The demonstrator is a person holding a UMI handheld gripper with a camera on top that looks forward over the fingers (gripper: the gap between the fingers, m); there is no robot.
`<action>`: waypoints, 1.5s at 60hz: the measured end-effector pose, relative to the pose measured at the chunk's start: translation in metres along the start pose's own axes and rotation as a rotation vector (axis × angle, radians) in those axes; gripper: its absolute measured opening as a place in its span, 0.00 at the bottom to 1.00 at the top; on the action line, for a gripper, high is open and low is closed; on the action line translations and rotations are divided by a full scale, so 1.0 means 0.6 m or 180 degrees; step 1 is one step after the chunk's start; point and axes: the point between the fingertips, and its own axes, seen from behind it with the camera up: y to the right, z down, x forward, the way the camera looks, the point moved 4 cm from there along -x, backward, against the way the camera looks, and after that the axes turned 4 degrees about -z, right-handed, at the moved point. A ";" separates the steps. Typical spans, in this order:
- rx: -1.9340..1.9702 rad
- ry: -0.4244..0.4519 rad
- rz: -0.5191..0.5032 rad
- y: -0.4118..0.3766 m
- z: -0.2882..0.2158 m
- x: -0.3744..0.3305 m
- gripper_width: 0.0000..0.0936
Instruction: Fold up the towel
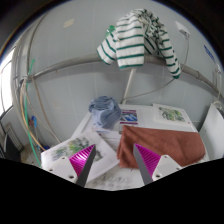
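Note:
A rust-brown towel [165, 147] lies bunched on the table, just ahead of my right finger and reaching behind it. My gripper [114, 165] hangs above the table with its two fingers wide apart and nothing between them but papers on the table. The left magenta pad [82, 156] and the right magenta pad [148, 158] both show bare.
Printed papers and leaflets [150, 115] cover the white table [100, 150]. A crumpled blue-grey cloth [104, 110] sits beyond the fingers near the wall. A green-and-white striped garment [140, 40] hangs on the wall above. Cables run along the wall at left.

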 end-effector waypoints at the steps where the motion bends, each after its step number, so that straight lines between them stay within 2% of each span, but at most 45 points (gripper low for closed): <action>1: 0.0011 -0.0022 0.0017 0.011 -0.003 0.016 0.84; 8: 0.0049 -0.0213 0.0041 0.062 -0.005 0.110 0.79; 12: -0.0029 -0.0404 0.0012 0.069 0.017 0.145 0.70; 13: -0.0084 -0.0457 0.0018 0.072 0.022 0.147 0.77; 14: -0.0156 -0.0354 0.0015 0.072 0.009 0.150 0.69; 17: -0.0292 -0.0376 -0.0021 0.069 0.010 0.152 0.61; 21: -0.0250 -0.0411 -0.0076 0.067 0.013 0.153 0.53; 22: -0.0258 -0.0406 -0.0081 0.068 0.012 0.153 0.54; 23: -0.0282 -0.0399 -0.0076 0.070 0.012 0.154 0.51; 27: -0.0396 -0.0340 0.0023 0.087 0.009 0.157 0.12; 28: -0.0404 -0.0327 0.0076 0.092 0.010 0.159 0.08; 32: -0.0437 -0.0271 0.0094 0.090 0.009 0.160 0.05; 41: -0.0341 -0.0264 -0.0003 0.093 0.003 0.157 0.01; 44: -0.0211 -0.0143 -0.0046 0.103 -0.022 0.139 0.01; 48: -0.0255 0.0170 0.0144 0.145 -0.071 0.099 0.01; 51: -0.0286 0.0301 0.0252 0.180 -0.099 0.069 0.01; 56: -0.0151 0.0358 0.0388 0.255 -0.123 0.027 0.01; 61: -0.0090 0.0363 0.0641 0.345 -0.112 0.003 0.01; 73: 0.0106 -0.0033 0.1152 0.523 -0.010 -0.001 0.01; 78: 0.0033 -0.0360 0.1280 0.561 0.042 0.010 0.03; 83: 0.0039 -0.0232 0.1290 0.569 0.041 0.012 0.04; 88: -0.0091 -0.0332 0.1369 0.567 0.044 0.010 0.04; 90: -0.0129 -0.0383 0.1409 0.568 0.045 0.008 0.07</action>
